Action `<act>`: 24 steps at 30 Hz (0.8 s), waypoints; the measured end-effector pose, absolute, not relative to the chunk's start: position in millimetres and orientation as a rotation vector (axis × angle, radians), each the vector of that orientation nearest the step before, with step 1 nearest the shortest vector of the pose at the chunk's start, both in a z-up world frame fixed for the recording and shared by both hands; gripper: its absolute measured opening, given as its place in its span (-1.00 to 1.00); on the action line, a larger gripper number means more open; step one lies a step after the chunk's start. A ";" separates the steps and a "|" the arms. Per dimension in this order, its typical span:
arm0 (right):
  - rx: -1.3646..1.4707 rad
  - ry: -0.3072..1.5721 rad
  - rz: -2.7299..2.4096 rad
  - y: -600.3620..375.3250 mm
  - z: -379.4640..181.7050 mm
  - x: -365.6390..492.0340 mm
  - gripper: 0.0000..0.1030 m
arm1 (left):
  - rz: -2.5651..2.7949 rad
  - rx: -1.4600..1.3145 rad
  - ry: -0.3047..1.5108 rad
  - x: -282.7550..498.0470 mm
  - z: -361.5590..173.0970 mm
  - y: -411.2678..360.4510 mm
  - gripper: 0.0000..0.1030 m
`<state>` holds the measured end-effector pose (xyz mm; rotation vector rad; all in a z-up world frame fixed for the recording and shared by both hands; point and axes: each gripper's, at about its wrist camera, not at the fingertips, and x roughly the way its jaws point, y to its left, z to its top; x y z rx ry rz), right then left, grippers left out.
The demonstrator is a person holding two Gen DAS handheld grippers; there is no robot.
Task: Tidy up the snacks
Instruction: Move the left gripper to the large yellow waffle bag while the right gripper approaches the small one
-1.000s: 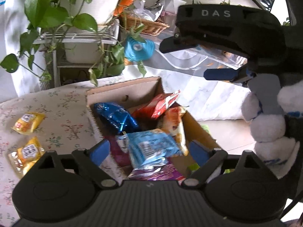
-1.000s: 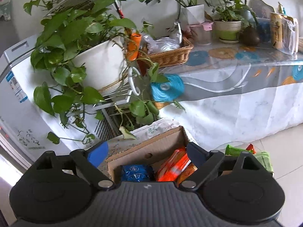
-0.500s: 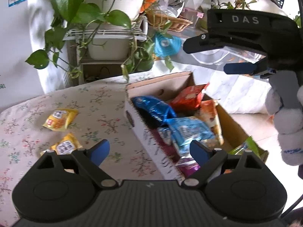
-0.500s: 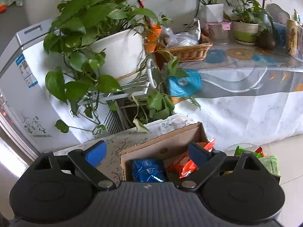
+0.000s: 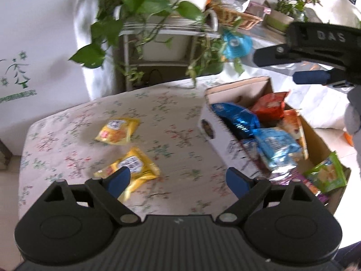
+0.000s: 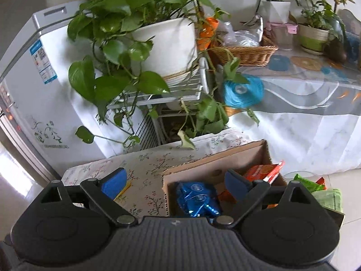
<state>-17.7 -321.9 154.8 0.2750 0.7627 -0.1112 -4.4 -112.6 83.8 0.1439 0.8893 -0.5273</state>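
Observation:
A cardboard box (image 5: pixel 315 133) on the floral table (image 5: pixel 176 117) holds several snack packets: blue (image 5: pixel 239 117), red (image 5: pixel 270 106), light blue (image 5: pixel 277 149), green (image 5: pixel 327 176). Two yellow packets lie loose on the table, one farther off (image 5: pixel 117 131) and one near my left finger (image 5: pixel 137 164). My left gripper (image 5: pixel 178 178) is open and empty above the table, left of the box. My right gripper (image 6: pixel 176 183) is open and empty above the box's far end (image 6: pixel 214 164); it also shows in the left wrist view (image 5: pixel 315 49). The blue packet (image 6: pixel 196 196) lies below it.
A potted vine (image 6: pixel 140 22) on a white wire stand (image 6: pixel 180 92) hangs over the table's far edge. A white freezer (image 6: pixel 29 79) stands at the left. A side table with a wicker basket (image 6: pixel 243 53) and plants is at the right.
My left gripper has swung left, from over the box to over the table near the yellow packets. My right gripper has shifted slightly left and stays open.

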 end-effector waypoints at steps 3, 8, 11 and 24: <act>0.263 0.772 -0.094 -314.2 151.8 -14.8 0.88 | -0.499 0.152 0.903 2.9 80.4 -96.6 0.78; 0.241 0.792 -0.056 -300.1 146.2 -8.6 0.89 | -0.452 0.167 0.922 15.1 73.8 -74.5 0.78; 0.244 0.808 -0.023 -291.3 141.3 -5.9 0.89 | -0.430 0.164 0.929 22.8 68.9 -65.2 0.78; 0.316 0.864 0.124 -261.1 126.8 8.3 0.89 | -0.594 0.291 0.867 44.9 41.5 -71.9 0.78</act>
